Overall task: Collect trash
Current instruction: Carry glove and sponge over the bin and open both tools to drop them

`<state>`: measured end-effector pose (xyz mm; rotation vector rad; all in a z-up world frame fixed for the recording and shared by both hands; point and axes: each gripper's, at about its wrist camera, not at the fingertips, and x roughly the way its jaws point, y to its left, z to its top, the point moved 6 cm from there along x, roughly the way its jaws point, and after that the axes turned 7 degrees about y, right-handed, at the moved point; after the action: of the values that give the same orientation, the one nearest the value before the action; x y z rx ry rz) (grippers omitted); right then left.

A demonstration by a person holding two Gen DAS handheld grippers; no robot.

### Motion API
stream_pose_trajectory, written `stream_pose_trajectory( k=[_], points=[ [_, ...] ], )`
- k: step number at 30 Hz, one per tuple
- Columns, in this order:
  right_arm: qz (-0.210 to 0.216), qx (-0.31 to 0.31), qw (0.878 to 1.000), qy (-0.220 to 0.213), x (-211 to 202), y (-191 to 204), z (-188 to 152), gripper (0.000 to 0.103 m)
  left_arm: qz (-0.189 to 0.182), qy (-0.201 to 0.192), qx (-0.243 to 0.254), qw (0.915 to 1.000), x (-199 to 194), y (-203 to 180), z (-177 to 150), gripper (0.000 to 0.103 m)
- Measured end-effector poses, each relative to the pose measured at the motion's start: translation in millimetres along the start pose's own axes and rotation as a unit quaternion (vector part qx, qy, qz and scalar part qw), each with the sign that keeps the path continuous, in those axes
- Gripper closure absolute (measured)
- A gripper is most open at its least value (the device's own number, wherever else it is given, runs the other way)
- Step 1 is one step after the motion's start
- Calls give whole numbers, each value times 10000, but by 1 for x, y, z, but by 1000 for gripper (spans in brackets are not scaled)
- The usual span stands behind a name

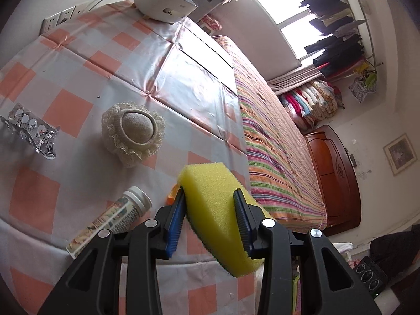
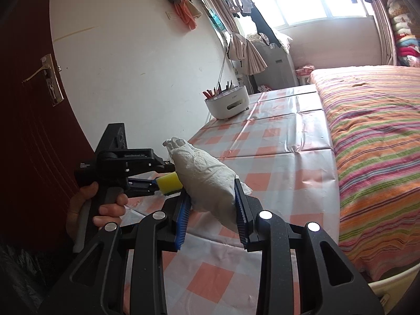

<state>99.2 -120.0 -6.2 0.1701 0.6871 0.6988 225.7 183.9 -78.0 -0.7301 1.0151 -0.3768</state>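
Plainly, everything being gathered is light stuff. Farthest left on the checked counter lies a crumpled foil blister pack: thin, crackly, sharp-edged, best nipped across its middle; its print is too small to read. Beside it sits a lace-trimmed pad, soft and floppy, which may not be trash at all. Nearer the edge lies a tube with a white cap, stiff, smooth and apt to roll, so I would take it across the barrel; its label shows pictures, but the lettering is unreadable. An orange scrap peeks from behind the left tool, which is clamped on a yellow sponge held clear above the counter's near corner; the foam bulges around the pads, so it is springy and needs little squeeze. A hand holds that tool, whose body carries a small mark that looks like "GenRobot.AI". The right tool stands narrow, gripping a crumpled tissue wad above the counter: weightless, soft, liable to tear or slip if loosened. At the far end, a white tub of pens bears a faint logo I cannot make out.
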Motion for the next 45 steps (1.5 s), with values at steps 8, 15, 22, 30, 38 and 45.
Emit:
stream_pose_trajectory(
  k=[8, 15, 22, 30, 38, 45],
  points=[
    [-461, 178, 9988, -65, -34, -23, -29, 73, -179, 178, 668, 9974, 6, -53, -43, 67],
    [-891, 490, 9948, -107, -52, -49, -45, 73, -280, 408, 1114, 9925, 24, -89, -73, 67],
    [-1459, 991, 9843, -75, -69, -89, -64, 73, -296, 656, 1408, 9874, 41, -113, -99, 67],
    [-2058, 1776, 9623, 2, -94, -135, -97, 73, -320, 860, 1811, 9792, 54, -137, -130, 67],
    [-2667, 2224, 9378, 50, -118, -150, -129, 70, -368, 1038, 2062, 9723, 64, -155, -150, 67],
    [-2875, 2457, 9257, -31, -128, -146, -135, 42, -297, 1233, 2263, 9658, 79, -165, -171, 67]
  ],
)
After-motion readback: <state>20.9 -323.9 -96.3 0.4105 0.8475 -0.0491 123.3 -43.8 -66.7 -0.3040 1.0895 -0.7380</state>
